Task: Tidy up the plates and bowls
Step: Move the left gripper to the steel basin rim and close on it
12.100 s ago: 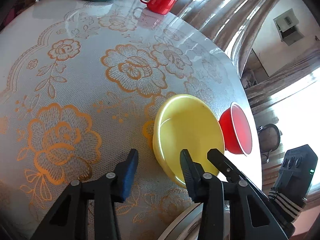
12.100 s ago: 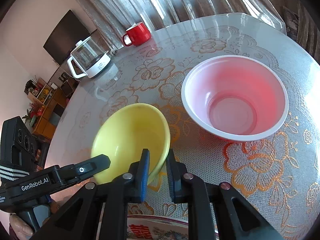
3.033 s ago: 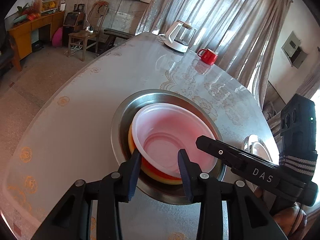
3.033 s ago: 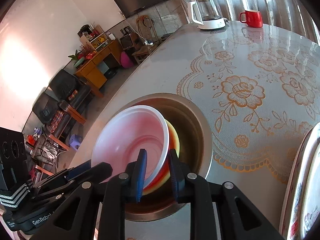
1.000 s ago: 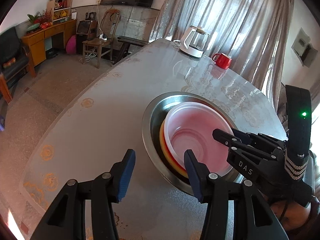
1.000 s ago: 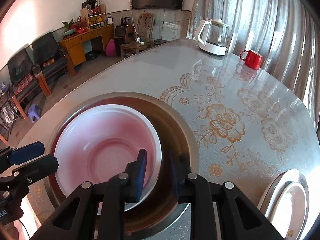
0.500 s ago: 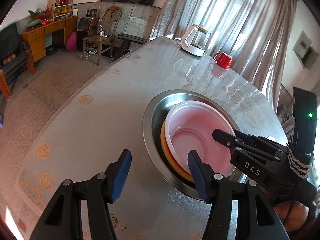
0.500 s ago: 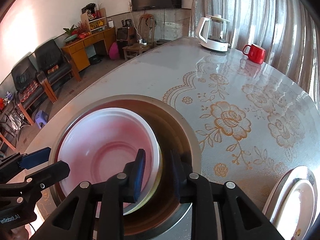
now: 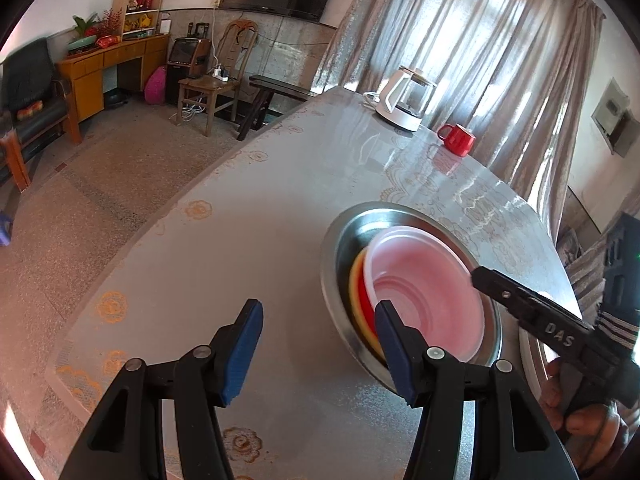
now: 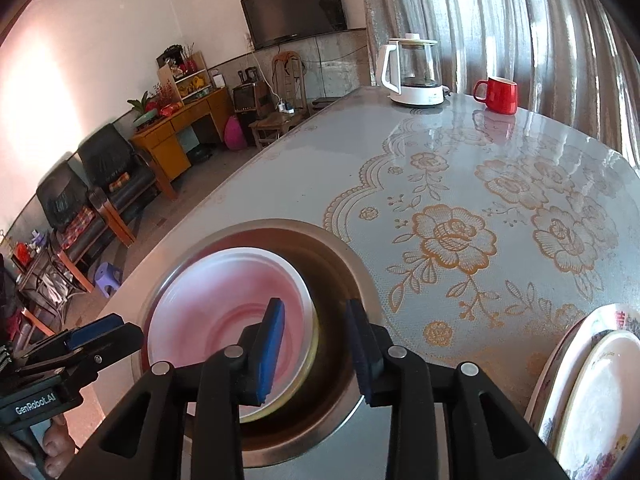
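A pink-and-white plastic bowl [image 9: 428, 288] sits nested on a red bowl [image 9: 365, 292] and a yellow bowl [image 9: 353, 276], all inside a steel basin [image 9: 332, 248] on the table. In the right wrist view the pink bowl [image 10: 208, 300] lies in the basin [image 10: 340, 256]. My left gripper [image 9: 318, 348] is open and empty, just left of the basin's near rim. My right gripper [image 10: 316, 344] is open over the bowl's right rim, its jaws on either side of it without touching. The right gripper also shows in the left wrist view [image 9: 532, 312].
A stack of patterned plates [image 10: 592, 392] lies at the right, near the table's front edge. A glass kettle [image 10: 414, 74] and a red mug [image 10: 498, 90] stand at the far end. The floral table cover [image 10: 500, 216] spreads between. The table edge [image 9: 160, 224] drops to the floor on the left.
My right gripper has opened and let go of the pink bowl's rim; the bowl now rests in the stack. My left gripper has drawn back to the left of the basin.
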Demonstrator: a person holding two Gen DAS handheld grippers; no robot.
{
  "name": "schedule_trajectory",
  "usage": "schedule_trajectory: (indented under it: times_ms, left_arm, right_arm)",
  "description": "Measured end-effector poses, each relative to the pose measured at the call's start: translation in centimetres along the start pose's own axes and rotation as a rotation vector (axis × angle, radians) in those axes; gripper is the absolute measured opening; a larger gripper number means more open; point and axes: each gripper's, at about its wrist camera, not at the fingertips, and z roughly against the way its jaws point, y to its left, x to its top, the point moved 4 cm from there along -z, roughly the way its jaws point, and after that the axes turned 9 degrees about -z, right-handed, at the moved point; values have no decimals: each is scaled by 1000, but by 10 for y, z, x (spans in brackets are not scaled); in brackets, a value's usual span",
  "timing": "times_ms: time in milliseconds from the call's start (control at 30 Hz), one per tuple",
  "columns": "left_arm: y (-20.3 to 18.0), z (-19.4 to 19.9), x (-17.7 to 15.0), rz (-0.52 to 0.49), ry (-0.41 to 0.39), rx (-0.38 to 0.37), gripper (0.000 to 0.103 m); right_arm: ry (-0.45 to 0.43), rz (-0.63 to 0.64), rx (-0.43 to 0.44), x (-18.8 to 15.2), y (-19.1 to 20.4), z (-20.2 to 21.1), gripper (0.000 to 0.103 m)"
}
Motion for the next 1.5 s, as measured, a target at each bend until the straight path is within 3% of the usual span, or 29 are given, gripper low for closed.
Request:
schedule_trajectory:
  times_ms: [400, 900, 1300, 1500]
  left_arm:
    - [8, -3, -4, -8, 7, 32, 52]
    - [2, -22, 3, -40, 47, -10, 47]
    - [11, -41, 11, 77, 84, -92, 43]
    - [9, -44, 10, 69, 70, -57, 45]
  right_arm:
    - [-2, -191, 50, -9, -42, 14, 31]
    - [62, -199, 53, -23, -41, 1, 31]
    - [70, -185, 35, -24, -37, -6, 32]
    - [64, -181, 27, -23, -37, -6, 32]
